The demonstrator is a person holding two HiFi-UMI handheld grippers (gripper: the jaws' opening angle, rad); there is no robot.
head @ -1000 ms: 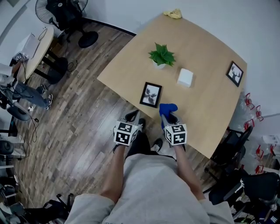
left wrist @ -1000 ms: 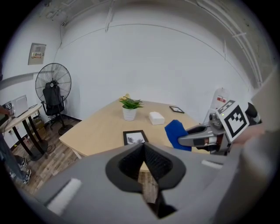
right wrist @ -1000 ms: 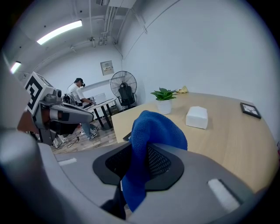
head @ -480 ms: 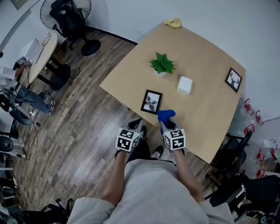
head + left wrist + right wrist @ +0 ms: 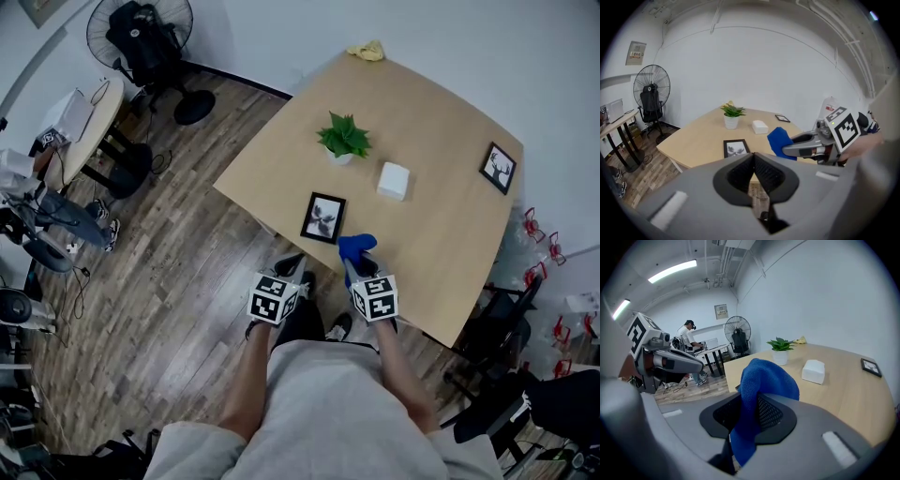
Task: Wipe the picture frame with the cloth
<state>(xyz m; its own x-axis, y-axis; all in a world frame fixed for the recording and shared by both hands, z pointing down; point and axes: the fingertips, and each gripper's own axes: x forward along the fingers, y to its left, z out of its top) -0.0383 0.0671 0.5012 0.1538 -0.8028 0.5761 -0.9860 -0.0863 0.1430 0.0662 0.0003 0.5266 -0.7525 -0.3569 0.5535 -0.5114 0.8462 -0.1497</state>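
Observation:
A black picture frame (image 5: 323, 217) with a grey print lies flat near the front edge of the wooden table (image 5: 441, 234); it also shows in the left gripper view (image 5: 736, 148). My right gripper (image 5: 355, 263) is shut on a blue cloth (image 5: 357, 247), which hangs over the table edge just right of the frame without touching it. In the right gripper view the blue cloth (image 5: 764, 378) bulges out from the right gripper (image 5: 752, 395). My left gripper (image 5: 285, 265) hangs off the table, in front of the frame, and the left gripper (image 5: 753, 157) is shut with nothing in it.
A potted plant (image 5: 344, 139) and a white box (image 5: 395, 180) stand mid-table. A second small frame (image 5: 498, 168) lies near the right edge, and a yellow rag (image 5: 367, 51) lies at the far corner. A fan (image 5: 141, 37), chairs and a side table stand on the wood floor at left.
The head view has shifted slightly. Both grippers and the cloth keep about the same place relative to the frame.

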